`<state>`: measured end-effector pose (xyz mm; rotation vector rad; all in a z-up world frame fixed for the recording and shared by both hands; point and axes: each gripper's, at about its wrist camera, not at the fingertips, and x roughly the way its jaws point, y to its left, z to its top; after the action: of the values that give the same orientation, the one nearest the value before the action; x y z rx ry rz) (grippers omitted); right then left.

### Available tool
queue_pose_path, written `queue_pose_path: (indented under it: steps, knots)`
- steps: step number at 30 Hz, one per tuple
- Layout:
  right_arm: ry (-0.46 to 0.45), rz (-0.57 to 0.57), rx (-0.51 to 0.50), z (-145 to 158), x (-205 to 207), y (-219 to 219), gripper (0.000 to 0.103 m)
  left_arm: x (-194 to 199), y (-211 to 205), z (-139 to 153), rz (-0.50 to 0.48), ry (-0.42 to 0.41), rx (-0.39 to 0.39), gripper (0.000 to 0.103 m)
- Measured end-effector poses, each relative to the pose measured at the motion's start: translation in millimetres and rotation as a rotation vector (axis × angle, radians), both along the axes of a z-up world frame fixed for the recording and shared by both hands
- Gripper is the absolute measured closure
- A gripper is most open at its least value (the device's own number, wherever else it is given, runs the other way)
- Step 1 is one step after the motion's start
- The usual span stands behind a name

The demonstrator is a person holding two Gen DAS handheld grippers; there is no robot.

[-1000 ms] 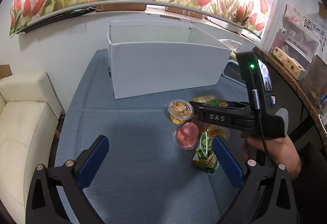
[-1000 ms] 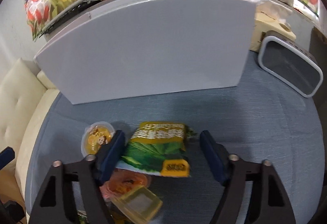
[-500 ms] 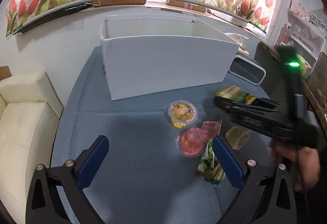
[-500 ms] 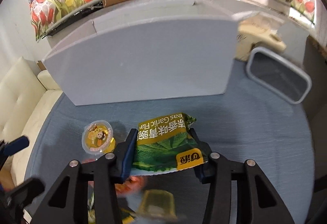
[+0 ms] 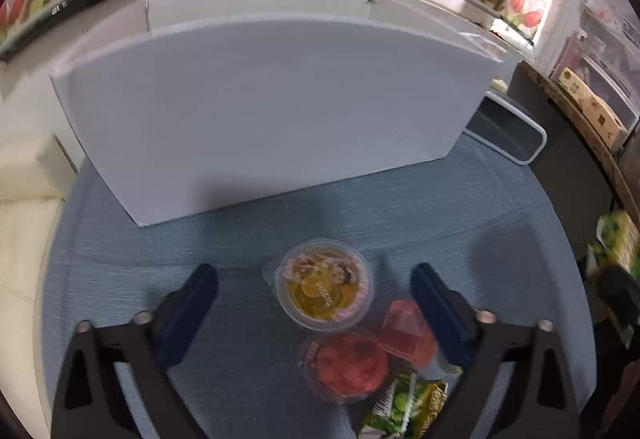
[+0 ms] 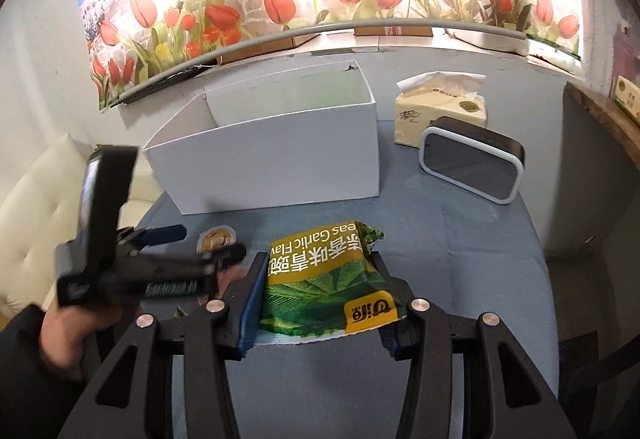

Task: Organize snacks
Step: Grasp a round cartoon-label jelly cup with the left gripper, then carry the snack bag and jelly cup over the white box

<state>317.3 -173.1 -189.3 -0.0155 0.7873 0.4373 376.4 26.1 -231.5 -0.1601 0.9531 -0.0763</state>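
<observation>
— Where's your green snack bag [image 6: 326, 281]?
— Clamped in your right gripper [image 6: 320, 297], lifted above the counter [image 6: 460, 239], short of the white box [image 6: 276, 163].
— And your left gripper [image 5: 314, 297]?
— Jaws spread wide around the yellow jelly cup [image 5: 324, 289].

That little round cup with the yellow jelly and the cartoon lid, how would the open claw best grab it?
Grip the yellow jelly cup across its round side wall, just below the lid rim, coming down from above. It sits upright between the open left gripper fingers. The red cup and pink jelly crowd its near right, so keep that finger clear of them.
</observation>
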Motion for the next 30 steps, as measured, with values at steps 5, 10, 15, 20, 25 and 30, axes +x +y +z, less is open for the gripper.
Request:
queue_pose_path:
  steps: [5, 10, 15, 20, 25, 30]
  knots:
    - [0.02, -0.005, 0.027, -6.2, -1.3, -4.8, 0.051, 1.9, -10.7, -3.5, -0.067, 0.021, 0.043, 0.054]
    - [0.027, 0.007, 0.028, -11.0, -4.5, -0.9, 0.051, -2.5, -12.6, 1.3, -0.084, -0.009, 0.036, 0.055]
    - [0.028, 0.007, 0.045, -11.1, -4.5, -2.2, 0.051, -19.0, -10.0, 23.5, -0.099, -0.076, 0.042, 0.055]
    - [0.003, 0.021, 0.048, -1.2, -2.9, 6.3, 0.051, -36.7, -6.0, 61.7, -0.099, -0.168, 0.059, 0.055]
    - [-0.05, 0.063, 0.059, 24.1, 12.6, 24.7, 0.051, -39.7, 3.8, 110.3, -0.084, -0.267, 0.077, 0.055]
    - [-0.087, 0.077, 0.084, 50.9, 50.9, 47.3, 0.051, -21.2, 21.4, 153.4, -0.062, -0.338, 0.115, 0.055]
